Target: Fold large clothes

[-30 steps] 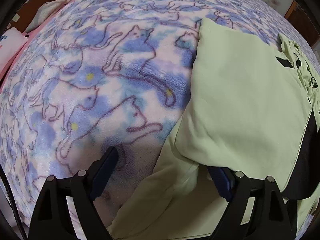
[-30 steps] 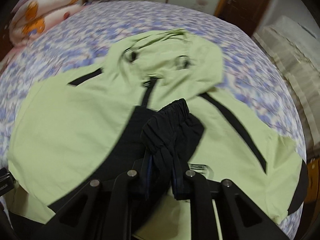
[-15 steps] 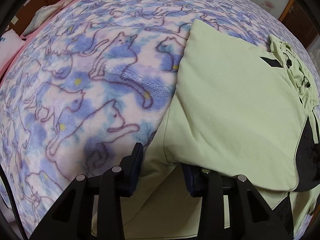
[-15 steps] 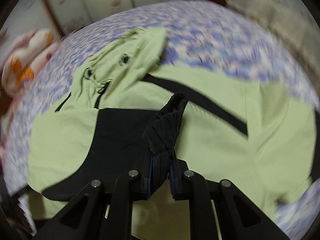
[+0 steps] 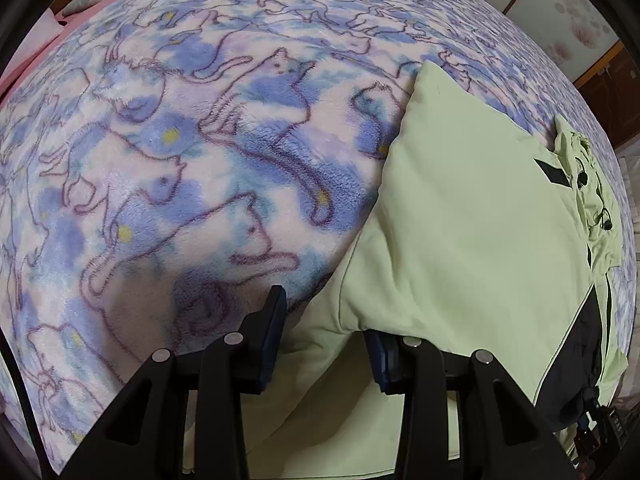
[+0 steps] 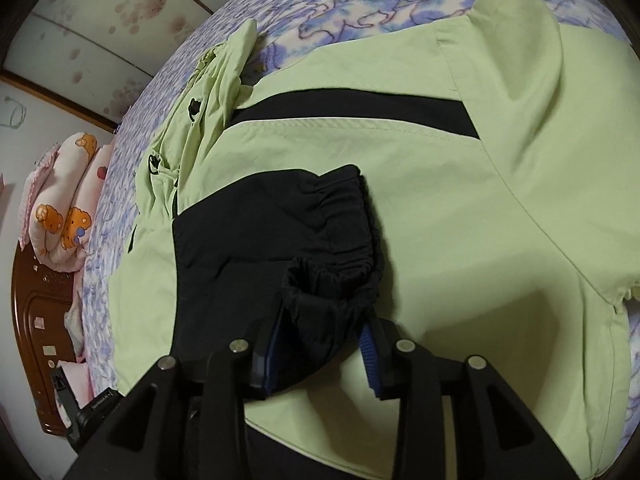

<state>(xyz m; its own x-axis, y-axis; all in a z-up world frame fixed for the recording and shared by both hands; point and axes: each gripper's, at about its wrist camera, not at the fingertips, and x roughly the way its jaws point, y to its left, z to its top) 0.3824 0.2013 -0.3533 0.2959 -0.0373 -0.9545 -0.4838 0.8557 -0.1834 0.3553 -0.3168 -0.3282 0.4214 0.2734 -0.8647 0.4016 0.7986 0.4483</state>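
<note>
The jacket (image 6: 420, 208), a thin pale-green shell with black panels, lay spread flat on the bed, its smooth cloth lightly creased. A black stripe (image 6: 360, 110) ran across its far part, and the crumpled hood (image 6: 208, 92) with black cord stoppers lay at the far left. The black cuff (image 6: 336, 240), gathered into fine elastic ruffles, rested on the jacket's middle. The right gripper (image 6: 322, 354) had the cuff's near end between its blue-padded fingers (image 6: 276, 348), which were opening; the cloth touched the left pad and stood clear of the right.

In the left view the jacket (image 5: 460, 220) showed a folded, pillowy edge with a pointed far corner. The left gripper (image 5: 328, 344) had its fingers (image 5: 272, 332) half spread about a fold of green cloth, the pads pressing the bunched cloth from both sides.

Under all lay a fluffy fleece blanket (image 5: 200, 160), blue and white with outlined cats. Rolled pink bedding (image 6: 64, 216) sat at the far left by a brown wooden headboard (image 6: 36, 320).
</note>
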